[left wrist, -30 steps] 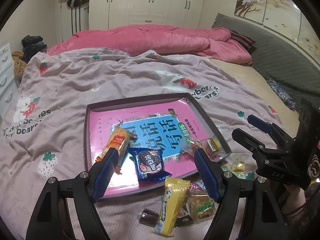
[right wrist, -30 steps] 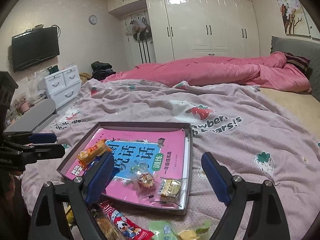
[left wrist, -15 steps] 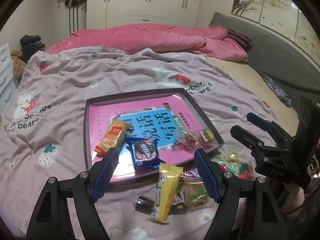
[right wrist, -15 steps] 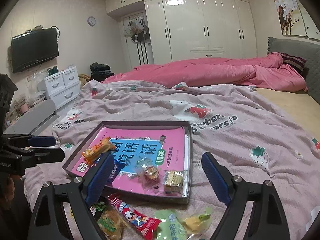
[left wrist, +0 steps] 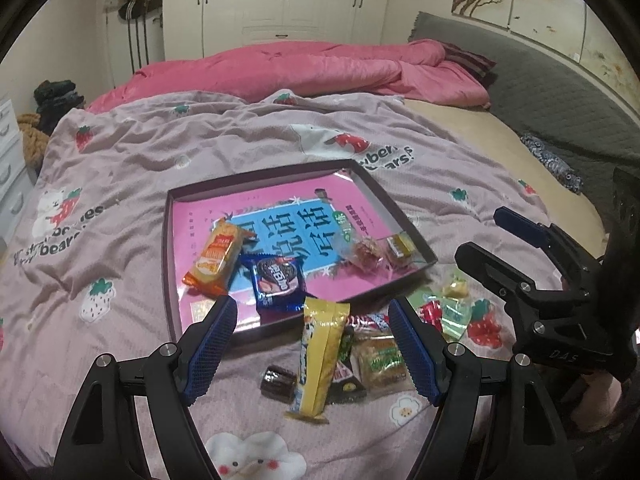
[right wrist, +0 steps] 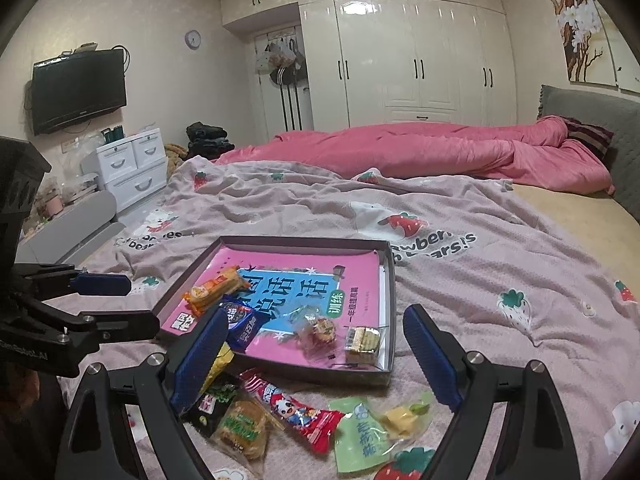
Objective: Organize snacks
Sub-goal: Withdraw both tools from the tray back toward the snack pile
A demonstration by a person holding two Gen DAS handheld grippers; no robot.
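A shallow dark box (left wrist: pixel 400 216) (right wrist: pixel 390 304) with a pink book inside lies on the bed. In it lie an orange biscuit pack (left wrist: pixel 216 258) (right wrist: pixel 214 290), a blue cookie pack (left wrist: pixel 278 280) (right wrist: pixel 244 326) and two clear-wrapped sweets (left wrist: pixel 366 254) (right wrist: pixel 362 340). Loose snacks lie on the blanket in front: a yellow bar (left wrist: pixel 320 354), a small brown candy (left wrist: pixel 276 378), a green biscuit pack (left wrist: pixel 380 362) (right wrist: pixel 242 426), a red milk bar (right wrist: pixel 296 410), a green pouch (right wrist: pixel 358 438). My left gripper (left wrist: pixel 312 348) is open and empty above the yellow bar. My right gripper (right wrist: pixel 316 358) is open and empty above the pile.
The bed has a lilac strawberry blanket (left wrist: pixel 120 184) and a bunched pink duvet (left wrist: pixel 312 68) at the back. A grey headboard (left wrist: pixel 560 112) runs along the right. White drawers (right wrist: pixel 132 168), a TV (right wrist: pixel 78 90) and wardrobes (right wrist: pixel 416 68) stand beyond the bed.
Both grippers have pulled back toward me from the box, so the loose snacks in front of it now show more fully. Both stay open and empty.
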